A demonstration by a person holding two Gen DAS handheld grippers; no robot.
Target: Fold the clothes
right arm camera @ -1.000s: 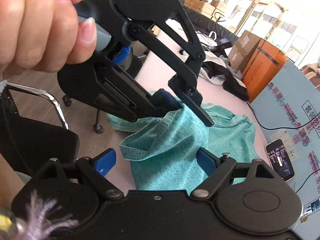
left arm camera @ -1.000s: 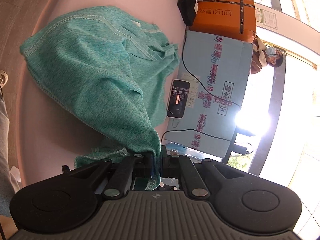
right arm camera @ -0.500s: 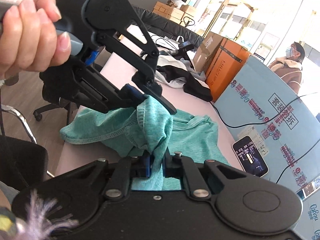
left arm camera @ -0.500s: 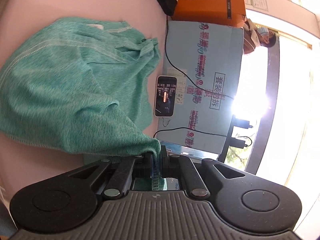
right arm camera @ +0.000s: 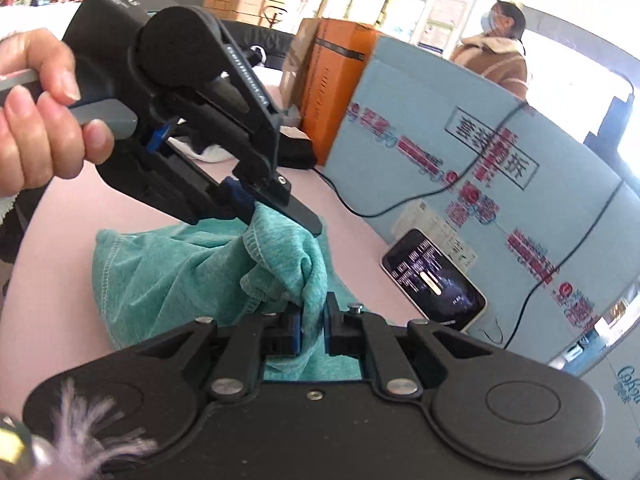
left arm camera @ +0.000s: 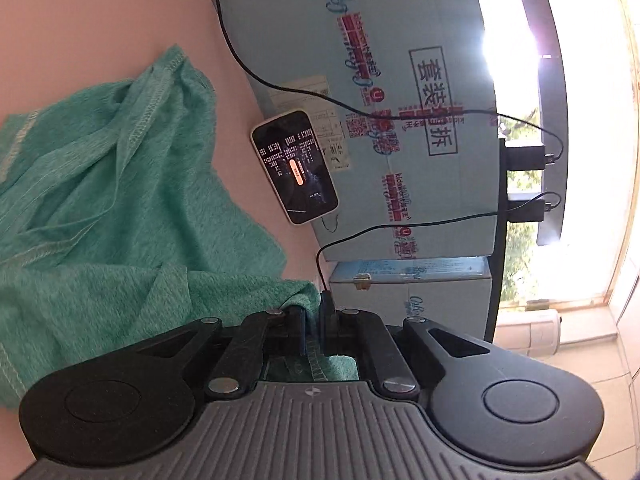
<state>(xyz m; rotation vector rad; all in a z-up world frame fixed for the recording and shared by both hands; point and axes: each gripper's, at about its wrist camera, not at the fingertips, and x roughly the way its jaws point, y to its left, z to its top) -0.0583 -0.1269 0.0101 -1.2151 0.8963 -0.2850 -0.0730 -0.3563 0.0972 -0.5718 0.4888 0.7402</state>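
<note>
Cloth of the teal garment (right arm camera: pixel 180 276) was pinched in both the left gripper (right arm camera: pixel 256 204) and right gripper (right arm camera: pixel 312 328), held close together, its bulk slumped on the pink table (right arm camera: pixel 352 248) behind them.

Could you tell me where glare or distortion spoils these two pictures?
Left wrist view: the window blows out white, and the fisheye bends the blue box. Right wrist view: the background behind the bystander is washed out; the shirt stays sharp.

Bright window glare, fisheye-warped edges, sharp
</note>
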